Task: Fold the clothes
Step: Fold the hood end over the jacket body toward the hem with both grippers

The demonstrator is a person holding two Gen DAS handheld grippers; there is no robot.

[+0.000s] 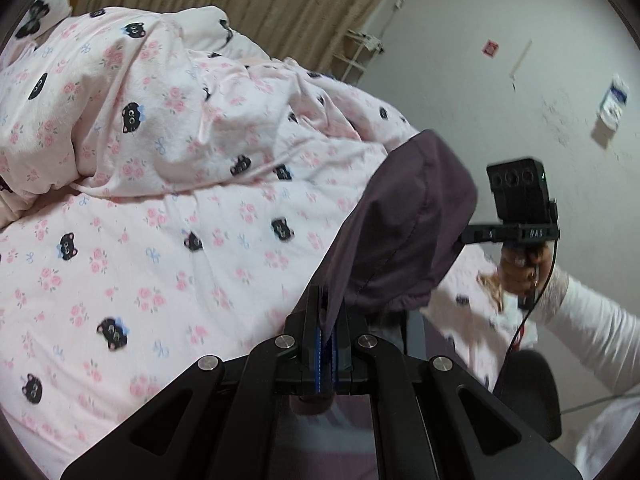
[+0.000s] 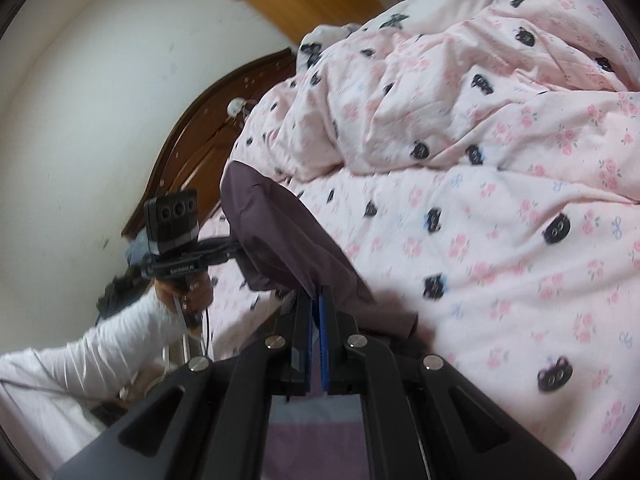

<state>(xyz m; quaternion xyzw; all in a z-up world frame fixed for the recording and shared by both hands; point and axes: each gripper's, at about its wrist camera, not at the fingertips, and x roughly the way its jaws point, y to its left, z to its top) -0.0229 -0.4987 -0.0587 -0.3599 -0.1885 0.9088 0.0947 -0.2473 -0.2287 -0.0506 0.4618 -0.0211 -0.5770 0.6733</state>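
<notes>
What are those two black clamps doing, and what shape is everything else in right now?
Left gripper: shut on the purple garment.
Right gripper: shut on the same garment.
Purple garment: lifted, hanging between both grippers.
Quilt: rumpled, heaped on the bed.

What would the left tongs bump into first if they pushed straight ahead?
The left tongs already pinch the dark purple fabric garment, so that comes first. Beyond it probably lies the pink cat-and-rose patterned bed quilt, though depth is unclear.

lower part of the dark purple garment (image 1: 404, 216) hidden behind the left gripper's fingers (image 1: 310, 336)
</notes>
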